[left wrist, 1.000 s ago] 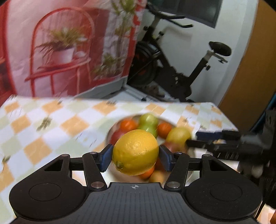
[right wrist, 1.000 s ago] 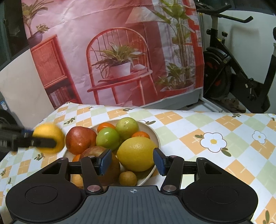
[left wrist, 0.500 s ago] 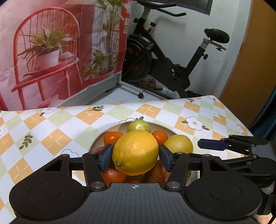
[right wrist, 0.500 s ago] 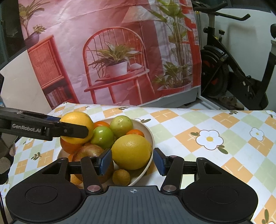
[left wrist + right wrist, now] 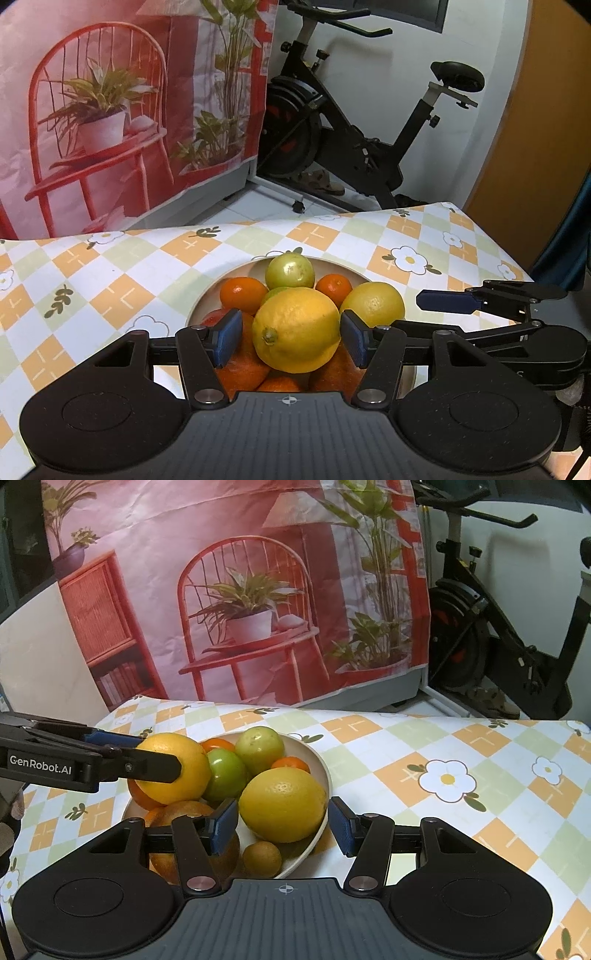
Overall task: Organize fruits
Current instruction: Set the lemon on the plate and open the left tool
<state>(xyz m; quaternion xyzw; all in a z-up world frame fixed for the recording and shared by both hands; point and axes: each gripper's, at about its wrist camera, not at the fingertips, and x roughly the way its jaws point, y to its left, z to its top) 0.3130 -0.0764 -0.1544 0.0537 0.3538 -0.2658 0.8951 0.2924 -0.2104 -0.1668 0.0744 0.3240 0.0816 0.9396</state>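
A beige bowl (image 5: 321, 771) on the checked tablecloth is piled with fruit. One yellow lemon (image 5: 295, 328) rests on top of the oranges, between the pads of my left gripper (image 5: 290, 334). A narrow gap shows at the left pad, so the jaws stand open around the lemon. From the right wrist view, the left gripper (image 5: 159, 755) reaches in from the left, its fingers on either side of that lemon (image 5: 184, 775). My right gripper (image 5: 282, 825) is open around a second lemon (image 5: 282, 805) lying at the bowl's near right, with gaps on both sides. The right gripper (image 5: 417, 314) enters the left wrist view from the right.
The bowl also holds two green fruits (image 5: 260, 749), small tangerines (image 5: 291, 764), oranges and a small brown fruit (image 5: 262, 858). Behind the table hang a printed backdrop (image 5: 240, 609) and an exercise bike (image 5: 351, 140). Flowered tablecloth (image 5: 443, 779) stretches to the right of the bowl.
My left gripper carried its lemon from beside the bowl onto the fruit pile, and a gap has appeared at its left pad. The right gripper has stayed around its lemon.
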